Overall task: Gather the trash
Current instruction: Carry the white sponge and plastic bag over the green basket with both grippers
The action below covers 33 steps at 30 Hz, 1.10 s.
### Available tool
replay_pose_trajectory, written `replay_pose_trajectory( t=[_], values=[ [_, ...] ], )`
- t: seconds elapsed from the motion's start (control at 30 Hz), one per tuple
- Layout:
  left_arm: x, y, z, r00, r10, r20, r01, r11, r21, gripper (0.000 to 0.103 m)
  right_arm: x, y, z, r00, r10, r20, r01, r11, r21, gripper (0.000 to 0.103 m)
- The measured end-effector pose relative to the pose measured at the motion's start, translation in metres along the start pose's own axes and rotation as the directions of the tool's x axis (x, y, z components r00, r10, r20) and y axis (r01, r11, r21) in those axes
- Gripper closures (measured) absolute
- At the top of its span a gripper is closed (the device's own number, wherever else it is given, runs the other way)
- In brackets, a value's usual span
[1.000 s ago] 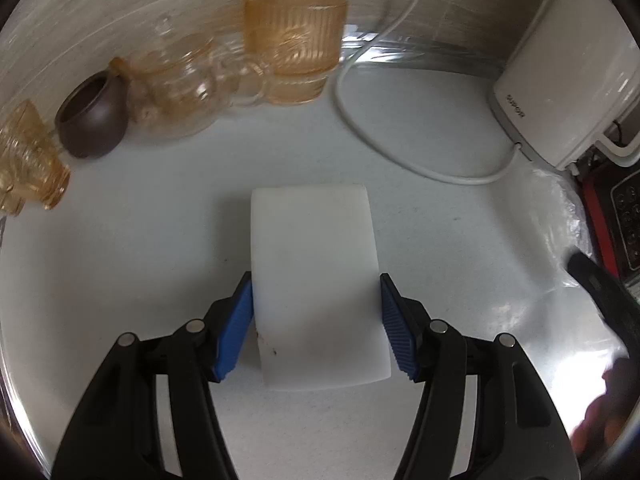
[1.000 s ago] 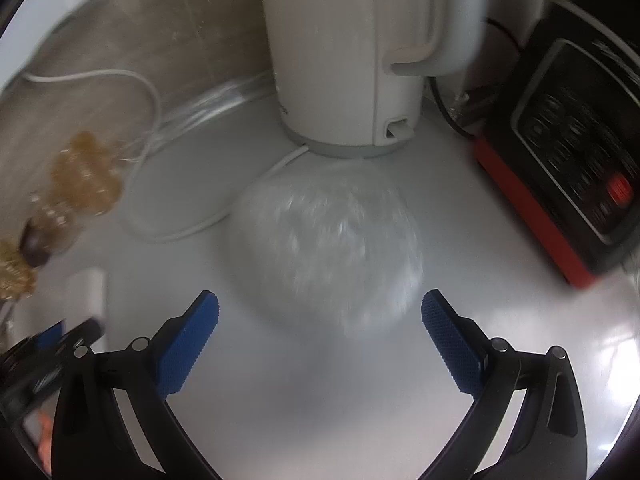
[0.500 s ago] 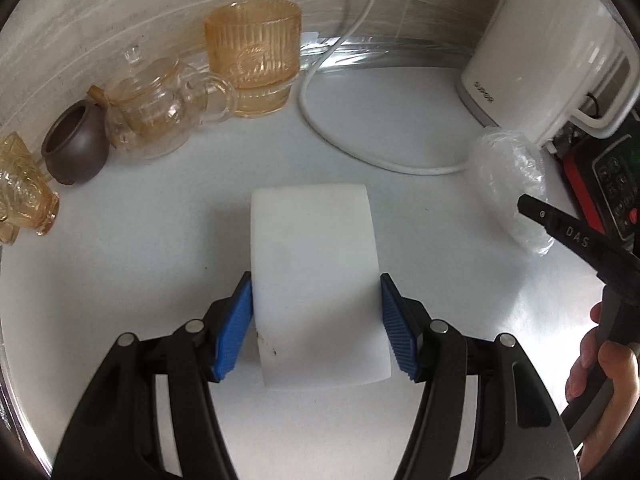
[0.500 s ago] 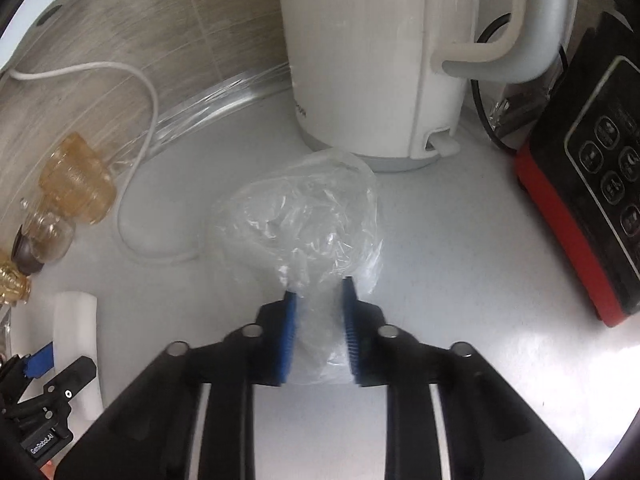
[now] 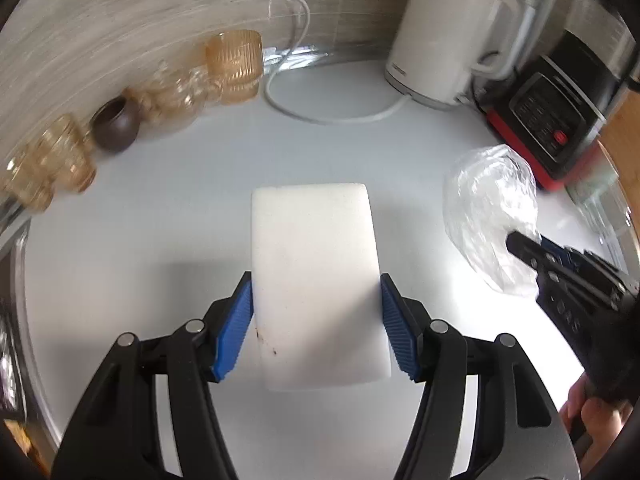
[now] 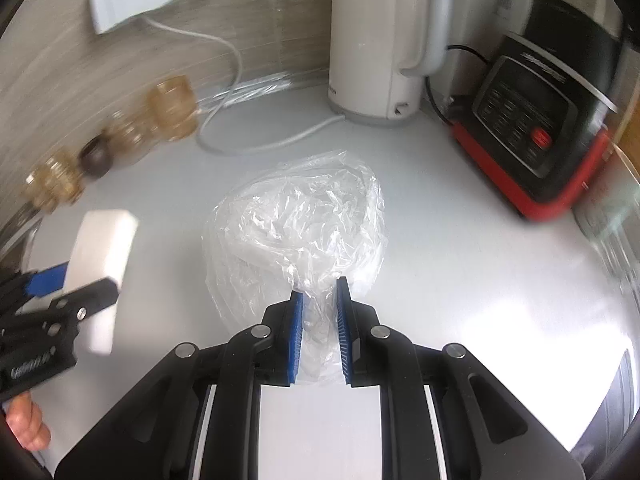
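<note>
Your backdrop: white kettle [image 6: 376, 40] at wall, cord [image 6: 256, 144] looped beside it; black-red appliance [image 6: 540, 136] right; amber glasses [image 5: 234, 66], brown pot [image 5: 115, 128] left along wall.

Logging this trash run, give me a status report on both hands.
Left gripper shut on white sponge block. Right gripper shut on crumpled clear plastic bag. Kettle, cord, glassware behind; nothing blocking.

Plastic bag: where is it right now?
The crumpled clear plastic bag sits centre of the right wrist view, pinched by the right gripper, in front of the white kettle. In the left wrist view it is right of the white sponge.
</note>
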State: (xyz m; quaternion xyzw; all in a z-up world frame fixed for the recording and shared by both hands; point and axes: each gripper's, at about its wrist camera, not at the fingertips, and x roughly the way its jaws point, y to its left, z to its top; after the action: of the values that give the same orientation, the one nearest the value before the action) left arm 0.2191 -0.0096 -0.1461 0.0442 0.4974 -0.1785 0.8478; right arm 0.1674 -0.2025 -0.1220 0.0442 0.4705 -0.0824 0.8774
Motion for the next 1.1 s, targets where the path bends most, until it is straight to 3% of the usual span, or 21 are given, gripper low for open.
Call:
replay_pose_trajectory(
  t=[0.3,0.67,0.87,1.1],
  values=[
    [-0.063,-0.034,-0.100,1.000,-0.003,-0.031,0.003,1.000,0.014,0.044,-0.083,0.001,-0.101,0.995,0.085,-0.050,-0.086,0.996,-0.012,0.087],
    [-0.108,-0.087,-0.211,0.997,-0.021,-0.074,0.027,0.997,0.072,0.044,-0.141,-0.009,-0.199,0.981,0.152,-0.125,-0.161,0.984,-0.073,0.086],
    [-0.111,-0.111,-0.251,0.995,-0.036,-0.097,0.044,0.996,0.082,0.044,-0.155,-0.026,-0.226,0.976,0.155,-0.151,-0.173,0.978,-0.116,0.086],
    [-0.094,-0.135,-0.284,0.988,-0.005,-0.155,0.022,0.994,0.103,0.044,-0.167,-0.040,-0.243,0.977,0.152,-0.152,-0.176,0.972,-0.156,0.085]
  ],
)
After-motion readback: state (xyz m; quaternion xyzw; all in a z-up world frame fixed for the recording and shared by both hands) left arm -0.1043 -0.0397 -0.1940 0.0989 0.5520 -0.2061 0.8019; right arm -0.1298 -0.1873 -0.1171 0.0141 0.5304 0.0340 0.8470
